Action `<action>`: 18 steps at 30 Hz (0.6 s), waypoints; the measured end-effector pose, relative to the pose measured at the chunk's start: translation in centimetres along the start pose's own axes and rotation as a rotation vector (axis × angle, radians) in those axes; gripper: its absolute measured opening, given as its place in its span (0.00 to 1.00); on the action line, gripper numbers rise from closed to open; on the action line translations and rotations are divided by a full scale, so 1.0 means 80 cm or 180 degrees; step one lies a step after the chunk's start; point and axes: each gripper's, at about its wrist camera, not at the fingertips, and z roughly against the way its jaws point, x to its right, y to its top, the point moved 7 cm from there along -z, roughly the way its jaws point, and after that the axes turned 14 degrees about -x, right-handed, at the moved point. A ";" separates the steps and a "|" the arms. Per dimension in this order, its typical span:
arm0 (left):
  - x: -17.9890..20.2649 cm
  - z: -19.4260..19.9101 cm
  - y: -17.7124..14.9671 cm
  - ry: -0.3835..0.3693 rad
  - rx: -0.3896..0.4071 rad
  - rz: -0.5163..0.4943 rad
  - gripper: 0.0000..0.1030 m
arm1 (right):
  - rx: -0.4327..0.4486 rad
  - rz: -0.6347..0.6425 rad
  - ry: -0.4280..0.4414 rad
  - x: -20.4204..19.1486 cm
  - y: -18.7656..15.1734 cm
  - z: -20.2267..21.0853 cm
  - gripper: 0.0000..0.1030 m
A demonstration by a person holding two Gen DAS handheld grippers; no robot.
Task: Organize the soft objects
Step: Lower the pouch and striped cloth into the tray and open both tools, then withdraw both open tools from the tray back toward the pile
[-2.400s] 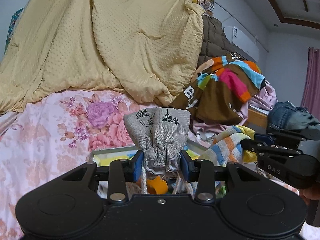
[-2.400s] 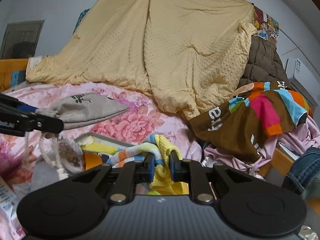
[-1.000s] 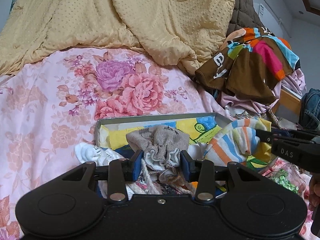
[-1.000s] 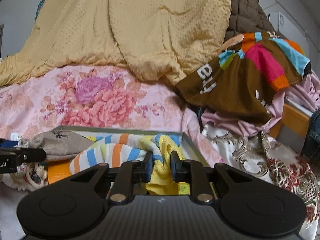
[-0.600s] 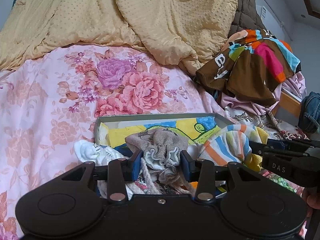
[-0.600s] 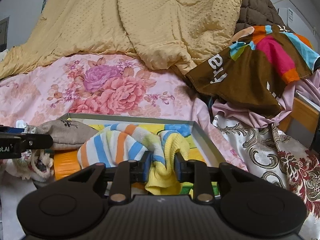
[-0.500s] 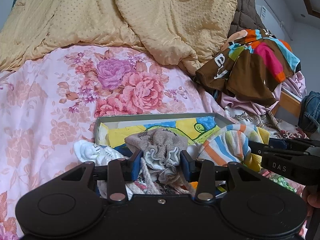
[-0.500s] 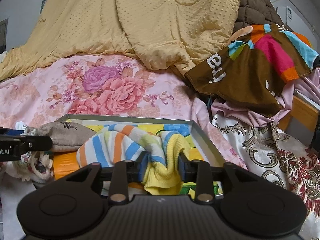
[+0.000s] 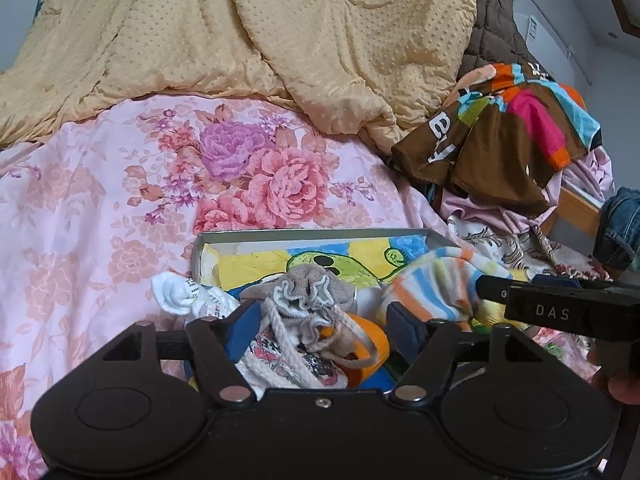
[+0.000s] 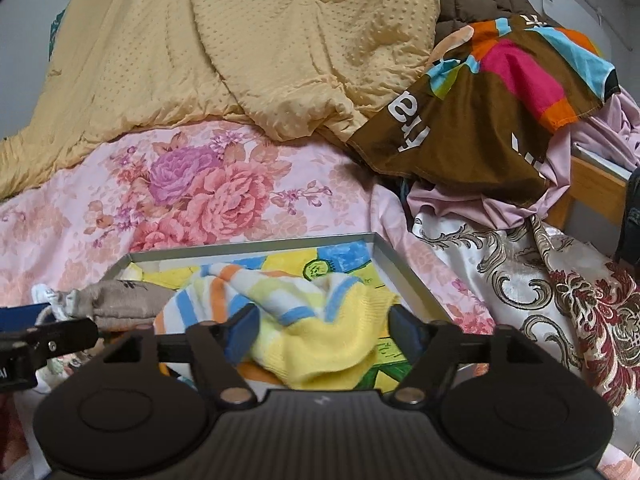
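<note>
Looking along the left gripper (image 9: 322,326), one grey drawstring pouch (image 9: 306,292) sits between the jaws, which are opening; the blue pads stand clear of it on both sides. Under the pouch lie its white cord, a patterned cloth (image 9: 296,360) and something orange (image 9: 372,344). One white sock (image 9: 180,294) lies just left of the jaws, outside the metal tray (image 9: 312,236). One striped towel (image 9: 436,284) lies right of the jaws, with the right gripper's black finger across it. Beyond the jaws, the tray's floor shows a cartoon print; it rests on a bed with a pink floral sheet (image 9: 100,208).

From the right gripper (image 10: 324,330), the same striped towel (image 10: 320,320) lies slack between the jaws, which are opening and do not press it. The pouch (image 10: 120,304) lies left of the jaws inside the tray (image 10: 404,276), the left gripper's finger in front of it. Farther off are one yellow quilt (image 10: 260,48), one brown multicoloured garment (image 10: 472,120) and a scroll-patterned cloth (image 10: 540,280) to the right.
</note>
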 end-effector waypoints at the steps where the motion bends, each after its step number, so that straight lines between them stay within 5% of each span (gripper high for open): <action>1: 0.000 0.003 -0.001 0.0003 0.0005 0.0019 0.72 | 0.0006 0.0000 0.0002 0.000 0.000 0.003 0.83; 18: -0.009 0.087 -0.007 0.0273 0.0246 0.0205 0.92 | 0.0290 0.0036 0.0145 -0.005 -0.001 0.080 1.00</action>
